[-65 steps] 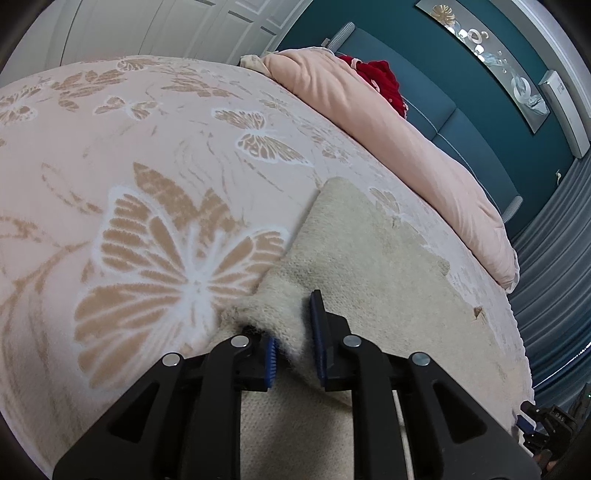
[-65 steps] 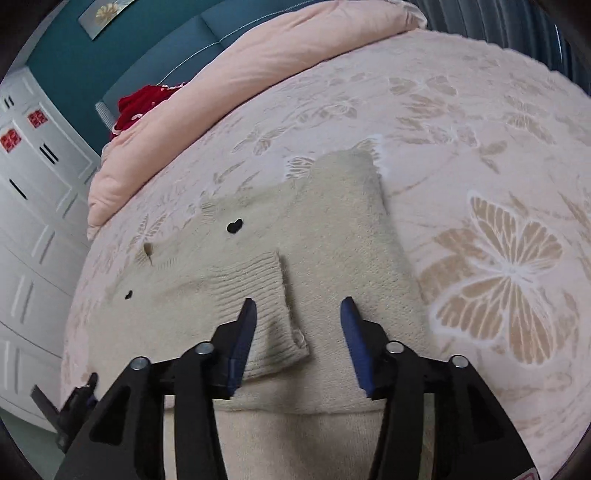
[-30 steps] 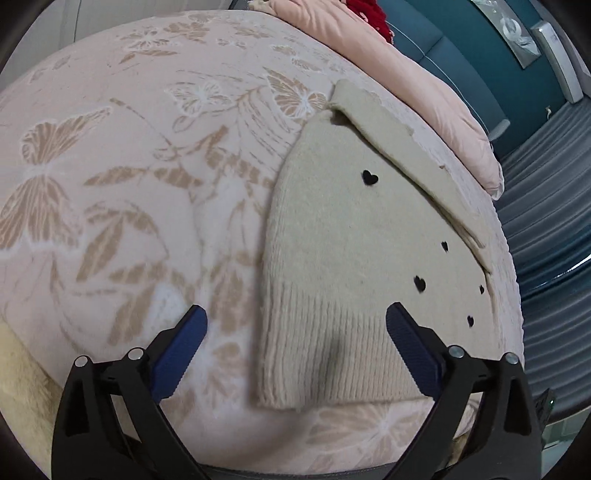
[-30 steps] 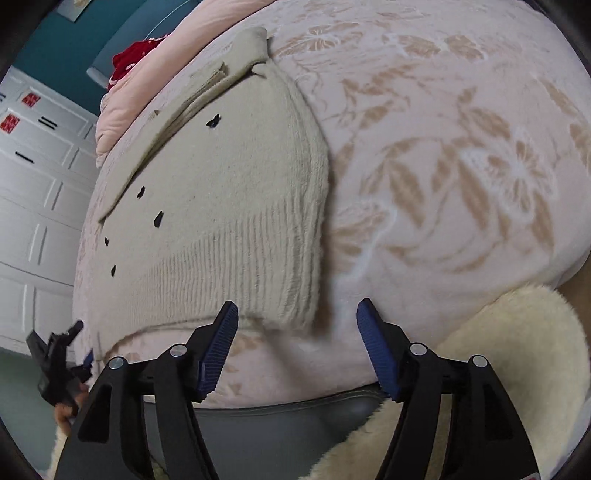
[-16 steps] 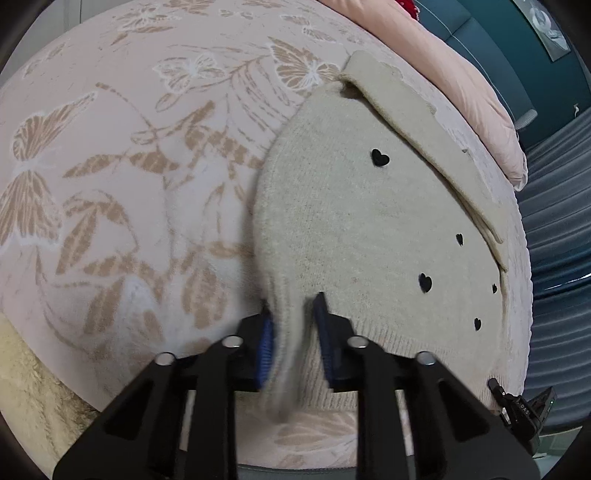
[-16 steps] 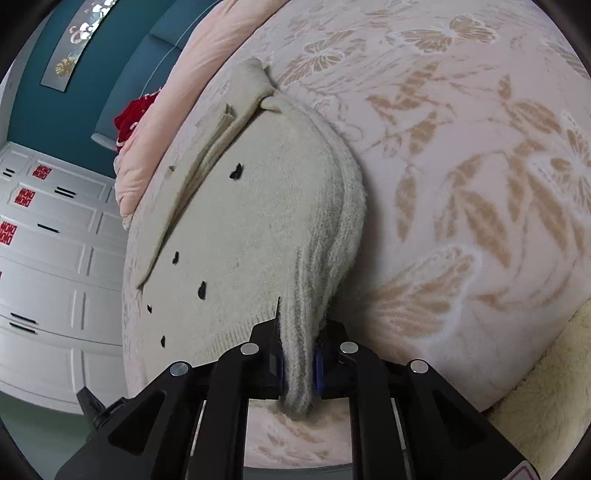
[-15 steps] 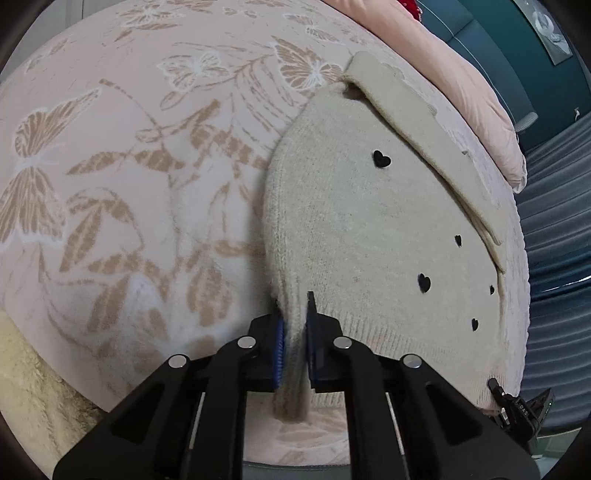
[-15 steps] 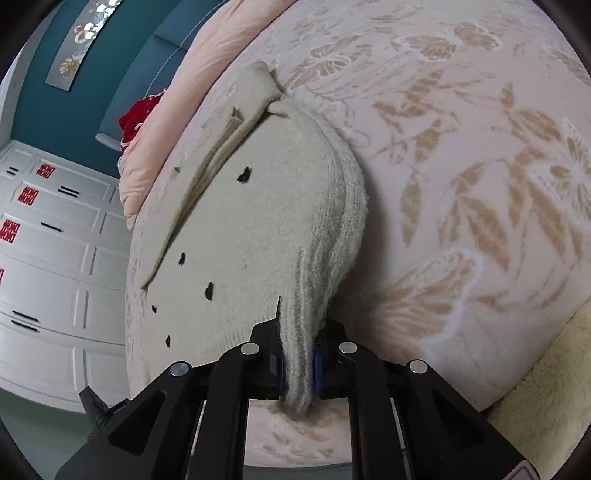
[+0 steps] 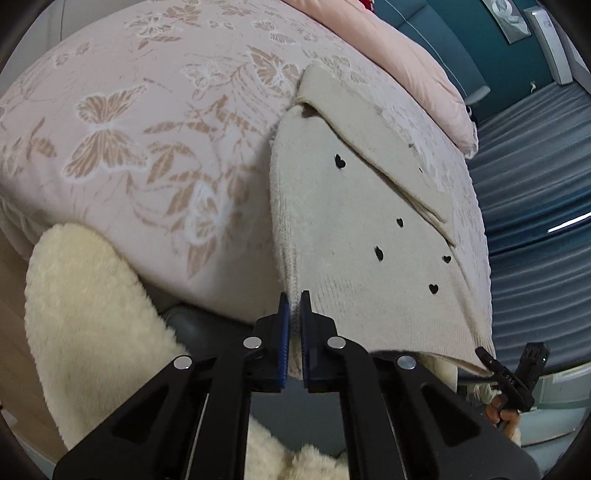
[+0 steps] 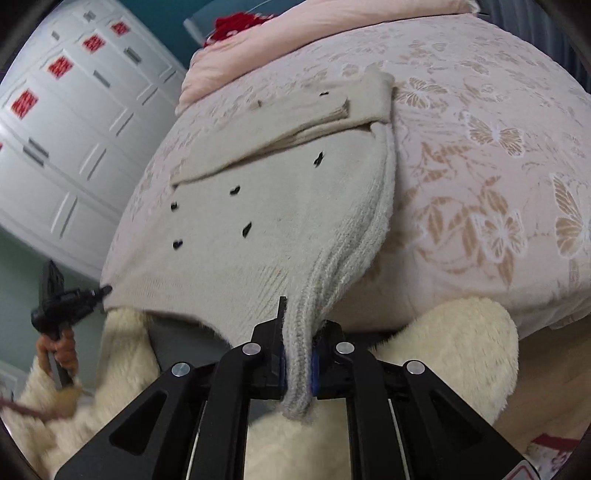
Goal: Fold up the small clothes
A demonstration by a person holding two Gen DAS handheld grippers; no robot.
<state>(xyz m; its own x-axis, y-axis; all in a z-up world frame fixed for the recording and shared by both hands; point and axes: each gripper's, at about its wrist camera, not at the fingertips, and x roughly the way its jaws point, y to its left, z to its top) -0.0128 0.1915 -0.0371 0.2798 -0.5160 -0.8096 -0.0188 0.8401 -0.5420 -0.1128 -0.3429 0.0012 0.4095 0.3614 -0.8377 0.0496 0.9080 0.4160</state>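
A cream knitted sweater (image 9: 354,229) with small black hearts lies on the pink butterfly bedspread (image 9: 147,122), its sleeves folded across the far part. Its ribbed hem is lifted off the bed toward the near edge. My left gripper (image 9: 294,301) is shut on the hem's left corner. In the right wrist view the same sweater (image 10: 266,221) stretches up from my right gripper (image 10: 297,363), which is shut on a thick bunch of the hem's right corner. The left gripper (image 10: 105,290) also shows there at the hem's far corner, held by a hand (image 10: 59,347).
A fluffy cream sleeve or coat (image 9: 85,325) fills the near foreground below the bed edge. A pink duvet (image 9: 388,48) and something red (image 10: 240,22) lie at the bed's head. White wardrobe doors (image 10: 66,110) stand beyond the bed; blue curtains (image 9: 535,184) hang opposite.
Both grippers, which stood open around the hem corners a second ago, have shut on them and lifted the hem up and back off the bed's near edge.
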